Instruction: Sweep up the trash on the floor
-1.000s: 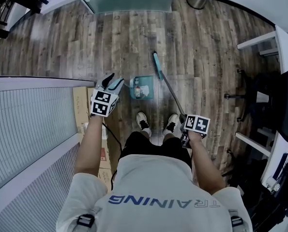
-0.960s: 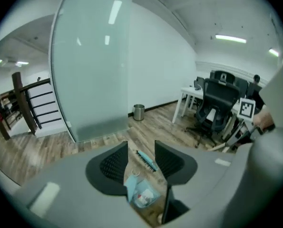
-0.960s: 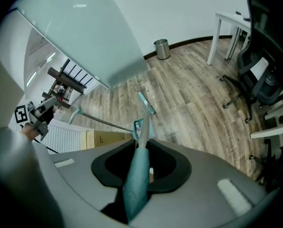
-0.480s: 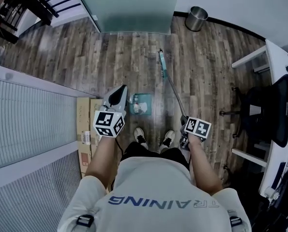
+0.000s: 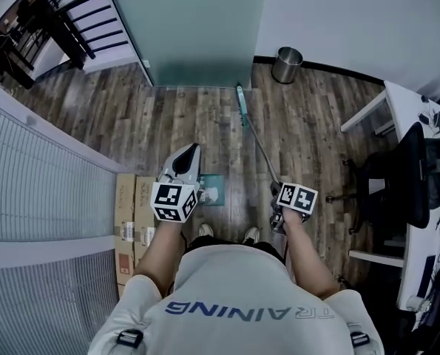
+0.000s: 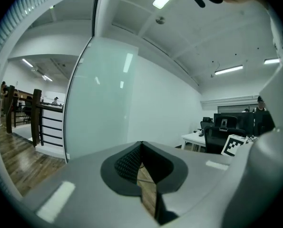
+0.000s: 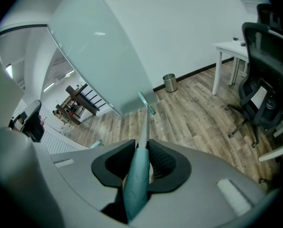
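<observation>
A teal dustpan (image 5: 214, 189) with bits of trash in it lies on the wood floor just ahead of the person's shoes. My left gripper (image 5: 194, 151) hangs in the air to its left, pointing forward; in the left gripper view my left gripper (image 6: 141, 145) is shut with nothing between the pads. My right gripper (image 5: 279, 211) is shut on the teal grip of the broom handle (image 7: 135, 177). The thin broom shaft (image 5: 259, 145) slants away to the teal broom head (image 5: 240, 96) on the floor by the glass wall, and the broom head (image 7: 145, 103) also shows in the right gripper view.
A metal bin (image 5: 285, 65) stands by the wall. The frosted glass partition (image 5: 190, 28) is ahead. A black office chair (image 5: 404, 176) and a white desk (image 5: 397, 98) are on the right. Cardboard boxes (image 5: 131, 213) and a ribbed panel (image 5: 35, 198) are on the left.
The left gripper's jaws have shut on nothing and it has risen away from the dustpan. The right gripper has risen with the broom. The head view now sits higher.
</observation>
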A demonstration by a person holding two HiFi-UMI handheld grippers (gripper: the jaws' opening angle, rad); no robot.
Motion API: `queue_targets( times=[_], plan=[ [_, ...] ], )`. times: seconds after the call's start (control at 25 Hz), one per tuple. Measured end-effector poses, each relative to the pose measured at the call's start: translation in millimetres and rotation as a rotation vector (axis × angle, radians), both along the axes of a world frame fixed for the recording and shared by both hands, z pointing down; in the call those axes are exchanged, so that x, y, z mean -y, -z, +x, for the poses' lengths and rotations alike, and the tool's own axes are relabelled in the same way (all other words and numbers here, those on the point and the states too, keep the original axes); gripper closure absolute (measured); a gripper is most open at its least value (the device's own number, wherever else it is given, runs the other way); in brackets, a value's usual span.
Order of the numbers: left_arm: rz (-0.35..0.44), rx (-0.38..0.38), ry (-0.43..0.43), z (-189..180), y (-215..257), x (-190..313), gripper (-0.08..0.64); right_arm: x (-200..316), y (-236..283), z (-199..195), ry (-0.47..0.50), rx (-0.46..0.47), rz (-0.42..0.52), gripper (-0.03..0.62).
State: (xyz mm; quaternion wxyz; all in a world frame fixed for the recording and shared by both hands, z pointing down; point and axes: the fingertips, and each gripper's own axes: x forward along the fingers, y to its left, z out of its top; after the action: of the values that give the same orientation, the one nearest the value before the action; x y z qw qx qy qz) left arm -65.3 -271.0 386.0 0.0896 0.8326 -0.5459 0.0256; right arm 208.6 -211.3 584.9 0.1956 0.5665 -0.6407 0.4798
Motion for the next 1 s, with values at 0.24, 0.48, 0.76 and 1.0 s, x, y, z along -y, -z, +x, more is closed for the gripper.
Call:
queue_targets(
  times=[0.24, 0.48, 0.76, 1.0],
  plan=[
    [0.039, 0.005, 0.002, 9.5, 12.2, -13.8, 0.557, 1.7, 13.5, 12.1, -0.003, 0.0, 0.048, 0.484],
    [0.049, 0.012, -0.002, 11.6, 18.1, -22.5, 0.557, -5.3, 15.8, 13.8, -0.008, 0.013, 0.055, 0.485],
    [0.043, 0.011, -0.011, 12.6, 17.9, -22.9, 0.557, -7.7, 18.1, 11.9, -0.001, 0.02, 0.062, 0.485],
    [0.062, 0.05, -0.048, 17.9, 19.4, -23.1, 0.557, -10.6, 16.4, 11.7, 0.008, 0.022, 0.067, 0.485]
  ],
)
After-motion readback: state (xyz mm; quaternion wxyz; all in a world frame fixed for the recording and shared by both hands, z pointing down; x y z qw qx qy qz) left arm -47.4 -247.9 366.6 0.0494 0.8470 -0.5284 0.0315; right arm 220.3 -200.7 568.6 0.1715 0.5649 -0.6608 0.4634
